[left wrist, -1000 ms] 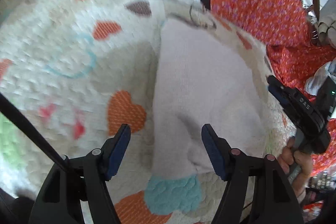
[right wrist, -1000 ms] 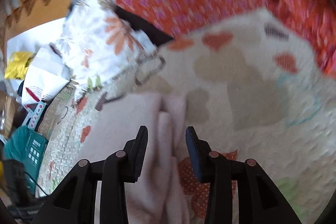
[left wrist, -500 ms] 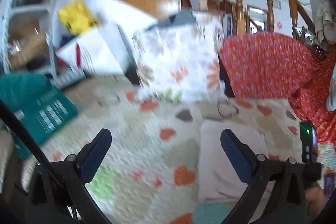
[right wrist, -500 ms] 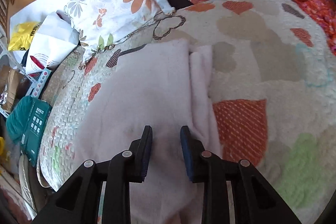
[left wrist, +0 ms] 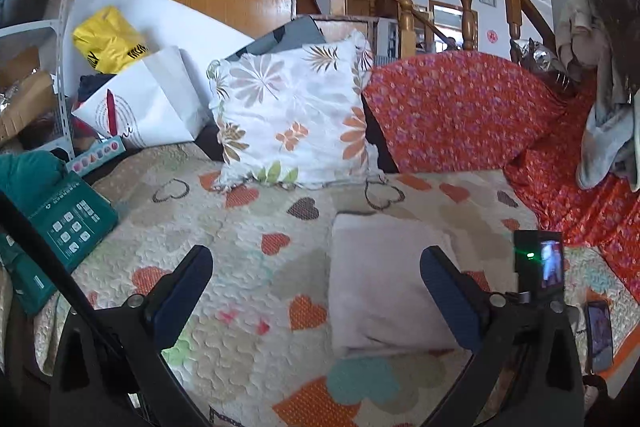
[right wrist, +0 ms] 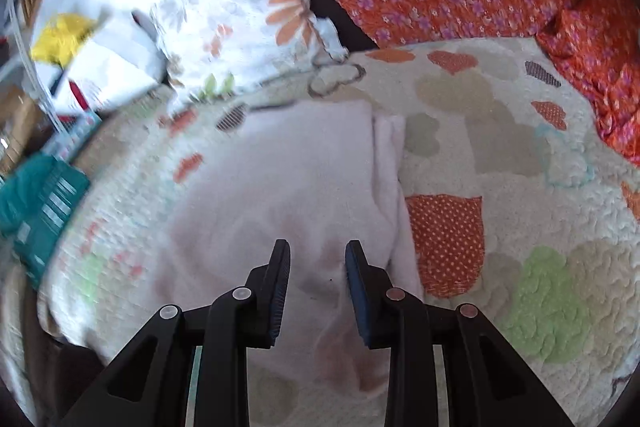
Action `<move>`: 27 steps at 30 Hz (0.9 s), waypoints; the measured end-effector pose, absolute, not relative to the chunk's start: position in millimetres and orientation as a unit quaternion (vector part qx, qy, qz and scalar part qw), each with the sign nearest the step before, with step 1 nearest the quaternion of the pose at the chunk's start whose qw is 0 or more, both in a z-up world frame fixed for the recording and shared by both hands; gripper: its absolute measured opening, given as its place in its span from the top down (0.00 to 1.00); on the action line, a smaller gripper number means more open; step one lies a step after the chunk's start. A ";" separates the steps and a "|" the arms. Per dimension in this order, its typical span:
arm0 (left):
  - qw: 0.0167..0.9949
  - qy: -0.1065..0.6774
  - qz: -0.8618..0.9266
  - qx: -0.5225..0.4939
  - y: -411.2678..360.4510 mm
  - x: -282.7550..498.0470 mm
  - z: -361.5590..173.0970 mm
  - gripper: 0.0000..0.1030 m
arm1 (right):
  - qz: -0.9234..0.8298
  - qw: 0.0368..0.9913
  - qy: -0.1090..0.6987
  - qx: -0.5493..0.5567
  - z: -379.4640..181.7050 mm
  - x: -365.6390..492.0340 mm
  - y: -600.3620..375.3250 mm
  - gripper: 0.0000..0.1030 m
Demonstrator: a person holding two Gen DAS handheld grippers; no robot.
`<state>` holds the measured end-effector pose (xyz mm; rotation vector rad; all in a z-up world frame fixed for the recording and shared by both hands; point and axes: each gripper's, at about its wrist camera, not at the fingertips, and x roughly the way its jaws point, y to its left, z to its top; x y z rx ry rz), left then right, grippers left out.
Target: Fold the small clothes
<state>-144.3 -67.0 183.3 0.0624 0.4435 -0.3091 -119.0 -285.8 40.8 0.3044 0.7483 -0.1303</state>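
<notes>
A pale pink garment (left wrist: 384, 279) lies folded into a flat rectangle on the heart-patterned quilt (left wrist: 240, 227). My left gripper (left wrist: 316, 253) hangs well above the quilt, open wide with nothing between its fingers, and the garment lies beyond its right finger. In the right wrist view the same garment (right wrist: 288, 163) spreads out under my right gripper (right wrist: 317, 247). Its jaws stand a narrow gap apart over the cloth, and I see no fold pinched between the pads. The right tool's camera unit (left wrist: 538, 263) shows at the garment's right side.
A floral pillow (left wrist: 296, 115) leans at the back of the quilt, with a red flowered cover (left wrist: 460, 107) to its right. A teal box (left wrist: 68, 227) and a white bag (left wrist: 148, 107) crowd the left. A phone (left wrist: 600, 335) lies at the right edge. Stairs rise behind.
My left gripper opened wide, lifted off the pink garment and tipped up, so the stairs came into view. My right gripper narrowed a little and slid further over the garment.
</notes>
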 end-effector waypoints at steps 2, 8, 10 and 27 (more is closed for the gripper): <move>0.960 0.232 -0.154 0.031 -68.9 -143.9 177.6 0.00 | -0.064 0.901 0.398 0.157 23.7 -111.0 -289.6 0.69; 0.946 0.283 -0.155 0.027 -75.0 -134.4 155.7 0.00 | -0.072 0.889 0.425 0.157 16.3 -115.5 -293.3 0.53; 0.943 0.294 -0.156 0.023 -75.2 -133.1 149.9 0.00 | -0.077 0.889 0.426 0.151 15.2 -119.6 -289.8 0.53; 0.958 0.256 -0.129 0.014 -65.5 -144.7 158.8 0.00 | -0.137 0.912 0.365 0.127 33.8 -131.3 -293.7 0.50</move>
